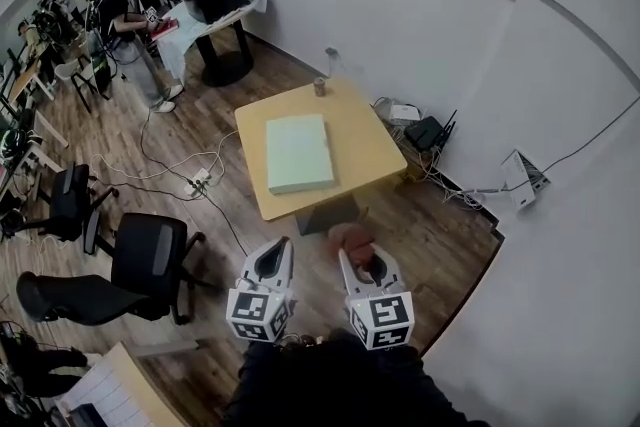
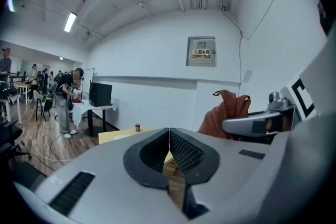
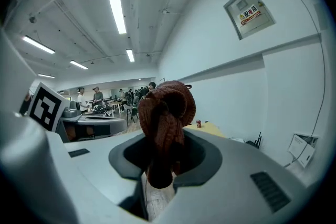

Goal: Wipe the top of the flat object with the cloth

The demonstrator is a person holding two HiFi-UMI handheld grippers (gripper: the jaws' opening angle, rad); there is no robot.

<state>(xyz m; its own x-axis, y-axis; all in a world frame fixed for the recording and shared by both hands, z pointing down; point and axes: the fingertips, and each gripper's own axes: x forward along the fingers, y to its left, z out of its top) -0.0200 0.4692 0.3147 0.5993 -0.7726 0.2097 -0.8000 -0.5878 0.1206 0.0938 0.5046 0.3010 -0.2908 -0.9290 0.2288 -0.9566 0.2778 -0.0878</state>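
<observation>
Left gripper (image 2: pixel 169 136): jaws pressed together, nothing between them
Right gripper (image 3: pixel 164 152): jaws pinching the rust-brown cloth (image 3: pixel 165 110), which bunches up above them
Flat object (image 1: pixel 298 152): pale green, lying on the counter (image 1: pixel 365 143), well ahead of both sets of jaws
Can (image 1: pixel 320 86): at the counter's far edge, beyond the flat object

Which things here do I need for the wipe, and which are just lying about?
Needed: rust-brown cloth, clamped in the right gripper; pale green flat object on the table.

Lying about: small can at the table's far edge; black office chair; power strip on the floor.
</observation>
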